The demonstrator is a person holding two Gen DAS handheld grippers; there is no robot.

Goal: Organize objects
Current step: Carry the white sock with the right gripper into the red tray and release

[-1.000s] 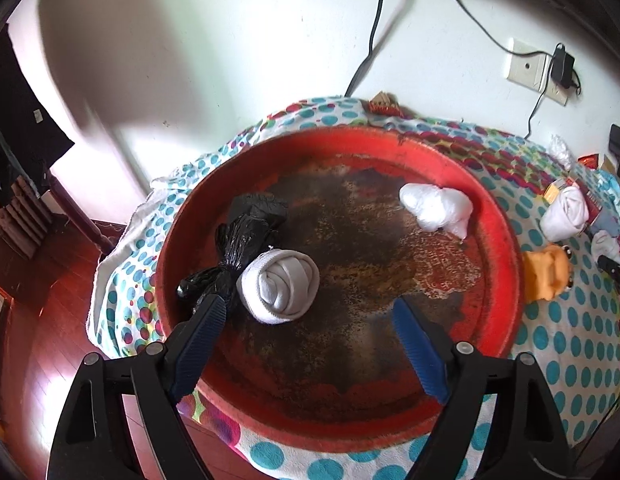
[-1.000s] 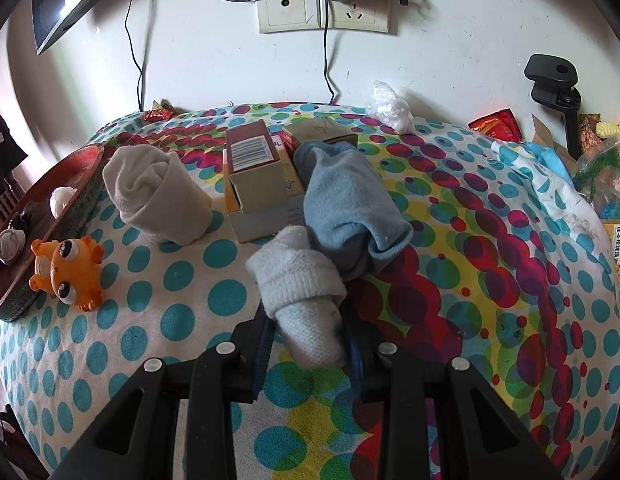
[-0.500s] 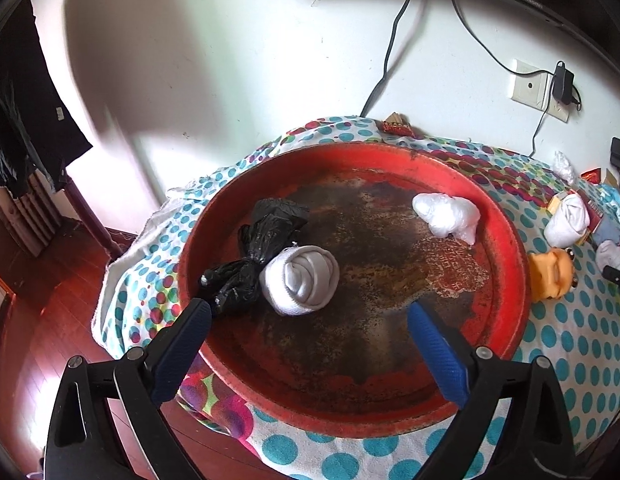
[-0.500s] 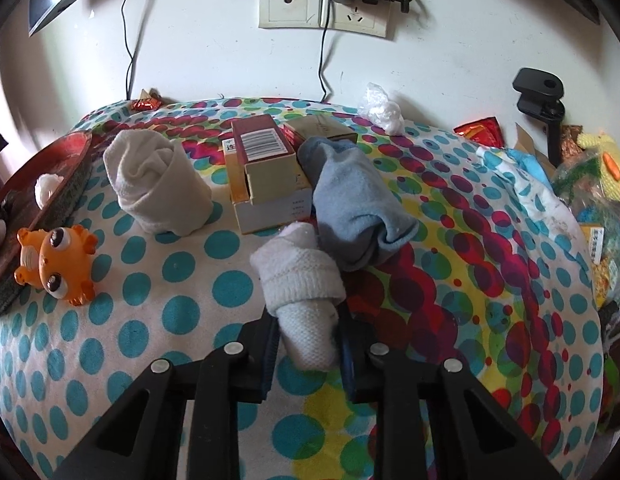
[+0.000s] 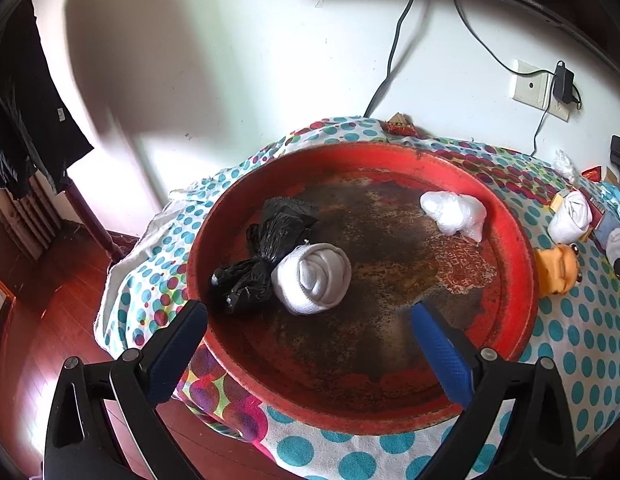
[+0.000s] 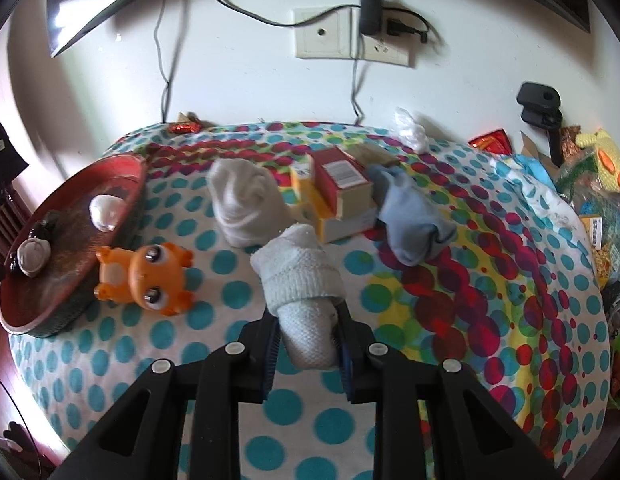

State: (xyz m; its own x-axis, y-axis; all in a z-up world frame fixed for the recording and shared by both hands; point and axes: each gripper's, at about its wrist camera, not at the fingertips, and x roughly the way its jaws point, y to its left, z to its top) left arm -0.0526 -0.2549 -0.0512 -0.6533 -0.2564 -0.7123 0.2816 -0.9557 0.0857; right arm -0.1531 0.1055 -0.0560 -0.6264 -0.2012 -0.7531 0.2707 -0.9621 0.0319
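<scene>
**Right gripper holds a rolled sock over a dotted cloth; left gripper hangs over a red tray with its jaws opening wide**

Left wrist view: the left gripper (image 5: 307,316) points down at a round red tray (image 5: 522,264) with a dark, worn floor. Its blue-padded jaws are opening, almost fully spread, with nothing between them. On the tray floor, at about 9 o'clock from the centre, a rolled white sock (image 5: 313,278) lies touching a knotted black plastic bag (image 5: 265,256) on its left side. At about 2 o'clock, near the rim, sits a white plastic bundle (image 5: 454,212). The tray rests on a polka-dot cloth (image 5: 582,344). Just outside the rim at 3 o'clock stands an orange toy (image 5: 556,272).

Right wrist view: the right gripper (image 6: 307,336) is clamped on the lower end of a rolled pale sock (image 6: 299,276), both pads pressing its sides; the folded cuff bulges above the fingers. Whether the sock still touches the cloth cannot be told. Beyond it, at 11 o'clock, lies a rolled cream sock (image 6: 245,206). At 12 o'clock is a stack of small boxes (image 6: 342,196), and a grey-blue sock (image 6: 410,220) lies against them at 1 o'clock. The orange toy (image 6: 145,276) is at 9 o'clock, just beside the red tray (image 6: 81,280) at the left edge. A wall socket (image 6: 338,34) with a plugged adapter is on the white wall behind.
</scene>
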